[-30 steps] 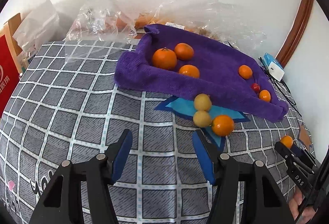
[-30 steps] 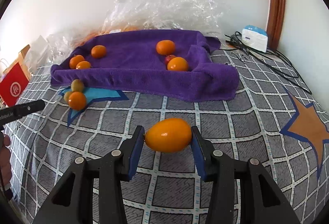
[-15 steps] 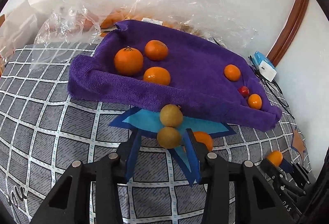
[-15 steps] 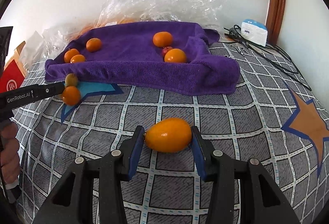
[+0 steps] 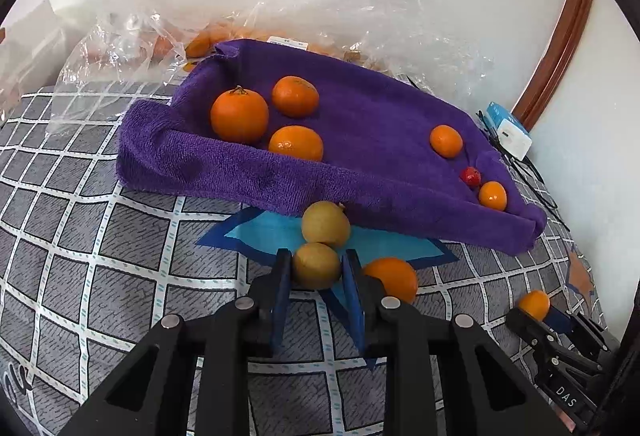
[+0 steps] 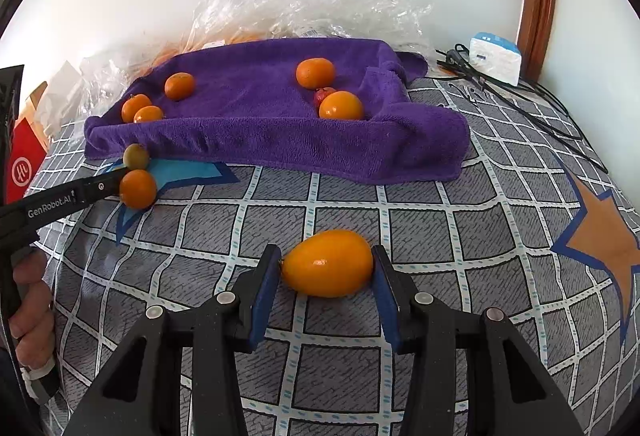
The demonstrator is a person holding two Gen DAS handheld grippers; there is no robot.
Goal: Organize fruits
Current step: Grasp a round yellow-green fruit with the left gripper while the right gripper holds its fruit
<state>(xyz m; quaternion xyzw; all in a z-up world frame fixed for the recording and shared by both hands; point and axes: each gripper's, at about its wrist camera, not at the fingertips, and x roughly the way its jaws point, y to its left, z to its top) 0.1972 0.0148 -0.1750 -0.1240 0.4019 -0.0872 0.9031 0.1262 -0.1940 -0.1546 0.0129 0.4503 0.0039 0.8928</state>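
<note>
Fruits held in both our grippers.
Left gripper (image 5: 316,268) clamps a yellow-green fruit (image 5: 316,266); right gripper (image 6: 326,270) clamps an oval orange fruit (image 6: 327,268).

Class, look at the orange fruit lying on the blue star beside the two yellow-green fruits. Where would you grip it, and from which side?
Grip the orange fruit across its widest middle, coming down from above with one finger on its towel-facing side and one on its near side. It is round, so any diameter holds, but the left gripper and nearer yellow-green fruit crowd one flank.

Black fingers (image 6: 267,290), blue pads, silver screws
</note>
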